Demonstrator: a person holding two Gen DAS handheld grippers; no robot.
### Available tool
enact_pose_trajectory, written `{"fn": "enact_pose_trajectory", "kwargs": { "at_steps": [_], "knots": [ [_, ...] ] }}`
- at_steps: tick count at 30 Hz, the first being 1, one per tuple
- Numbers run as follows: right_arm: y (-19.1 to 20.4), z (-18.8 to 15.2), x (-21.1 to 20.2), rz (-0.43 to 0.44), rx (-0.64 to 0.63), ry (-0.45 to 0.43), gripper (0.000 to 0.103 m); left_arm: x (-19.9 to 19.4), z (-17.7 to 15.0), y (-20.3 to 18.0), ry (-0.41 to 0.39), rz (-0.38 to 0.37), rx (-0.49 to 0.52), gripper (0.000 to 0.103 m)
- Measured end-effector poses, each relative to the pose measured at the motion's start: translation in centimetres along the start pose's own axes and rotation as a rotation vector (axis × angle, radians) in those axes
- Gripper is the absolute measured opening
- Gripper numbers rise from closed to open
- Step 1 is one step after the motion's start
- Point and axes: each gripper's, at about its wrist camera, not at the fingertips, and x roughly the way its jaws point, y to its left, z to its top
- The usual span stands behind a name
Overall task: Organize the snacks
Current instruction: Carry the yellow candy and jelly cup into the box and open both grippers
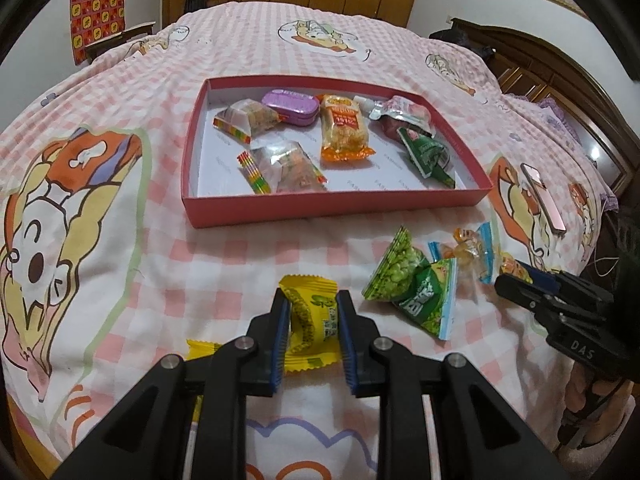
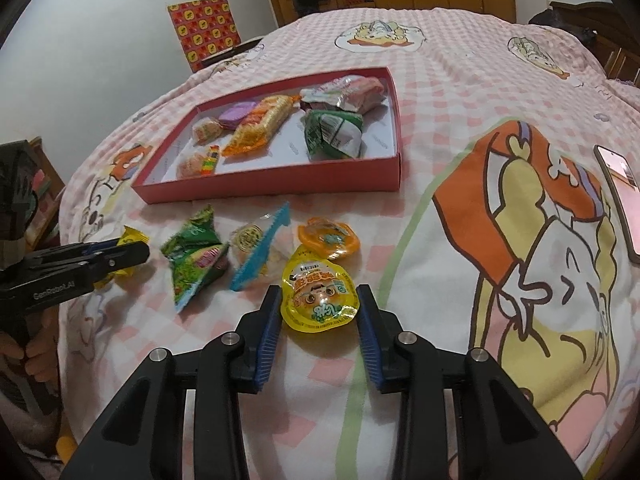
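Left gripper (image 1: 313,312) jaws pinch the yellow packet (image 1: 310,320); right gripper (image 2: 318,304) jaws clamp the jelly cup (image 2: 318,300). Either slick wrapper may slip when lifted toward the red box (image 1: 320,208).

A: Left wrist view? 
B: Close, angled down over the bed (image 1: 248,264), facing the box (image 1: 328,206). 
A: Right wrist view? 
B: Same, further right; both share box and loose snacks (image 2: 196,256).

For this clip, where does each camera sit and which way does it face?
Left wrist: on the left tool, looking down its fingers across the bed to the red tray; its tool grips a yellow snack packet.
Right wrist: on the right tool, facing likewise; its tool grips a yellow jelly cup.
Shared: tray, green pea packet, and each other's tool.
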Motion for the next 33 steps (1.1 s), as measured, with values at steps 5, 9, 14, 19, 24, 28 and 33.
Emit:
{"fn": "enact_pose_trajectory", "kwargs": {
  "at_steps": [5, 9, 14, 19, 24, 28, 33],
  "knots": [
    [1.0, 0.4, -1.1, 0.009, -0.032, -0.029, 0.038, -0.4, 0.1, 0.0, -0.012, 0.003, 0.003, 0.024],
    [1.6, 0.7, -1.5, 0.019, -0.047, -0.042, 0.038, -0.7, 0.3, -0.1, -0.023, 0.006, 0.009, 0.024],
    [2.1, 1.2, -1.4, 0.025, -0.061, -0.041, 0.038, -1.1, 1.0, -0.3, -0.04, 0.009, 0.02, 0.024],
    [2.3, 2.0, -1.2, 0.03, -0.067, -0.039, 0.038, -1.4, 2.3, -0.4, -0.065, 0.015, 0.036, 0.024],
    [2.3, 3.1, -1.1, 0.027, -0.07, -0.046, 0.038, -1.1, 3.6, -0.7, -0.08, 0.022, 0.05, 0.024],
    [2.4, 4.1, -0.9, 0.023, -0.077, -0.054, 0.038, -0.8, 5.1, -0.9, -0.1, 0.03, 0.061, 0.024],
    [2.4, 5.4, -0.4, 0.014, -0.081, -0.064, 0.038, -0.2, 7.0, -0.8, -0.126, 0.043, 0.071, 0.024]
  ]
}}
